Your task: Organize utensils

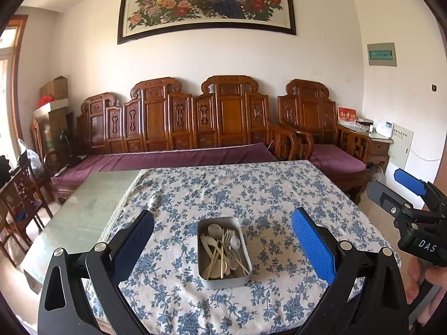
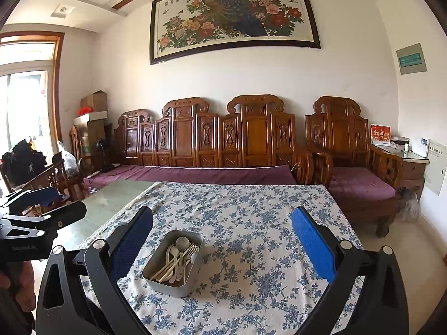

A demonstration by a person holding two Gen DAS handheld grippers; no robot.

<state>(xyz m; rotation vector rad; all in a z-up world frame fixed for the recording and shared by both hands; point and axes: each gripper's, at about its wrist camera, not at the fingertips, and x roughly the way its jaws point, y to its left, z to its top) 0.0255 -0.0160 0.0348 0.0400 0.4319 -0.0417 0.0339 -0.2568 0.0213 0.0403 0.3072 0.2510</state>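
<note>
Nearest, both tools hang above the near table edge with nothing between their pads. The left gripper (image 1: 222, 247) has its jaws spread wide; the right gripper (image 2: 222, 247) is spread just as wide. Pads are blue and dimpled, rubbery-looking — the frames matte black with silver pivot screws.

Past the fingertips, the metal tray (image 1: 222, 222) sits on the floral tablecloth (image 1: 279, 195): dead ahead at 12 o'clock in the left wrist view, toward 11 o'clock in the right wrist view. It is a shallow rectangular tin with rounded corners and a dull grey finish. Inside lie the utensils (image 1: 223, 248) in one loose heap — steel spoons (image 1: 235, 242) with bright bowls, forks (image 1: 228, 234), pale chopsticks (image 1: 222, 262) crossing at angles, and cream spoons, possibly plastic. None lies on the cloth.

Judgement on stage: all pieces gathered in the tin fits either a job finished by collecting them there, or a mixed lot awaiting sorting by type. The frames do not settle which, so no move is prescribed. Any pick from the heap would call for a narrow pinch on thin, slick handles that overlap.

Farther: bare greenish tabletop (image 1: 92, 203) at 10 o'clock, then a carved wooden bench (image 1: 195, 117) with purple cushions, and a framed peacock painting (image 1: 206, 2) high on the wall.
</note>
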